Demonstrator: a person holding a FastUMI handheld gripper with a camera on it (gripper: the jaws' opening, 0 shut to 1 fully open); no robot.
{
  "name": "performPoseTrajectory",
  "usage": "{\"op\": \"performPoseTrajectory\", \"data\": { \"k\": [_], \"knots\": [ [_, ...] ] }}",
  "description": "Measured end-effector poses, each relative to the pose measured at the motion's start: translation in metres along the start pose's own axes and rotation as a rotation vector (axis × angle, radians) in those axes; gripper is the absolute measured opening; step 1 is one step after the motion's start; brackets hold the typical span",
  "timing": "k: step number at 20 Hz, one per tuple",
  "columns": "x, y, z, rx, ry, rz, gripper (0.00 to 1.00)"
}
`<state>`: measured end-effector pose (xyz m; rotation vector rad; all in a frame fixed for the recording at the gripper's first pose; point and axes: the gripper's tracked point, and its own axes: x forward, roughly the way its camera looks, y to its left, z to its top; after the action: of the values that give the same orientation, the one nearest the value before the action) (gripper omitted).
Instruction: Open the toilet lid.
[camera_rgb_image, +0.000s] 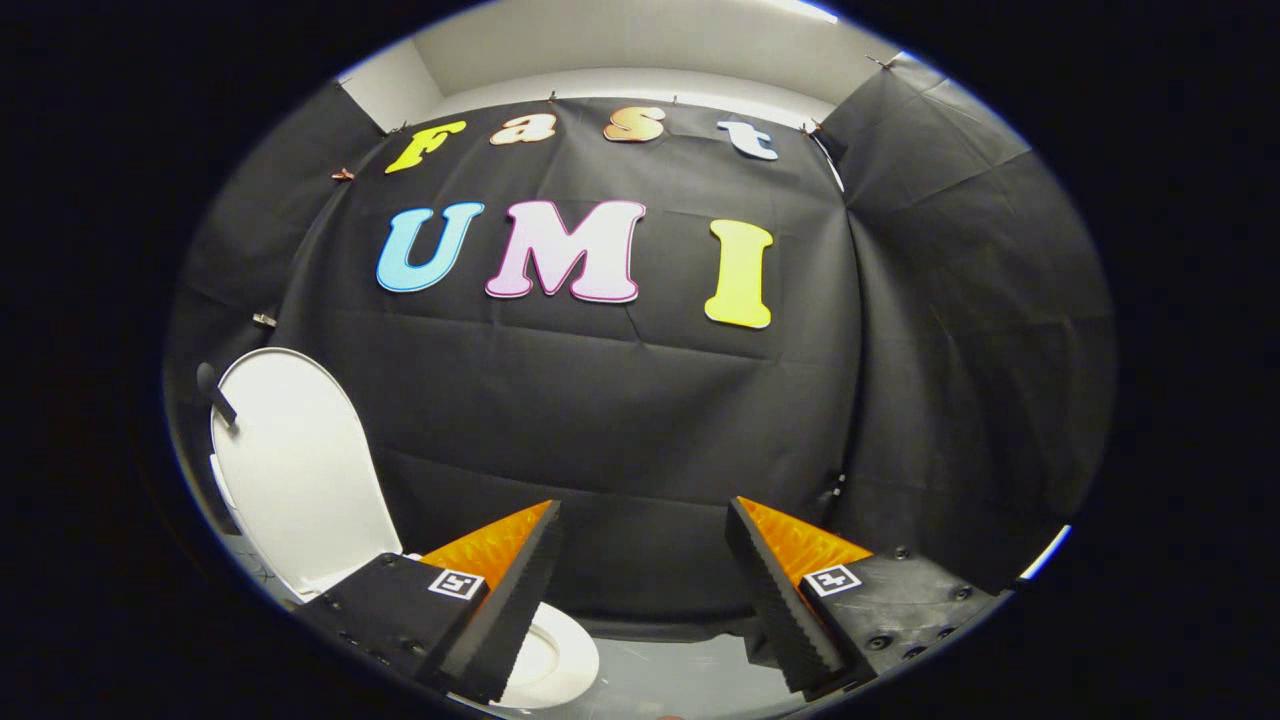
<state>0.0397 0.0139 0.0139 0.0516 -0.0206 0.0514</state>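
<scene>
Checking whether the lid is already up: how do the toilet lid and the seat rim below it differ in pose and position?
The toilet lid stands raised, leaning back toward the black cloth wall; the seat rim lies flat. The lid rises beyond the tool's open, empty fingers, off to their left; the rim is partly hidden under the left finger. Both are white.

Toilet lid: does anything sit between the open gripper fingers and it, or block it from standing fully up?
Nothing visible does. The white oval plastic toilet lid already stands raised against the black cloth wall, beyond and beside one finger. The gripper is open, holding nothing, above the white seat rim.
</scene>
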Motion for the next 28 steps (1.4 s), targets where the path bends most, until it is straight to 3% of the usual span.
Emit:
{"op": "performPoseTrajectory", "data": {
  "k": [6, 28],
  "knots": [
    [-0.006, -0.003, -0.011, -0.033, -0.019, -0.020, 1.00],
    [-0.014, 0.027, -0.027, -0.011, 0.022, 0.042, 0.99]
  ]
}}
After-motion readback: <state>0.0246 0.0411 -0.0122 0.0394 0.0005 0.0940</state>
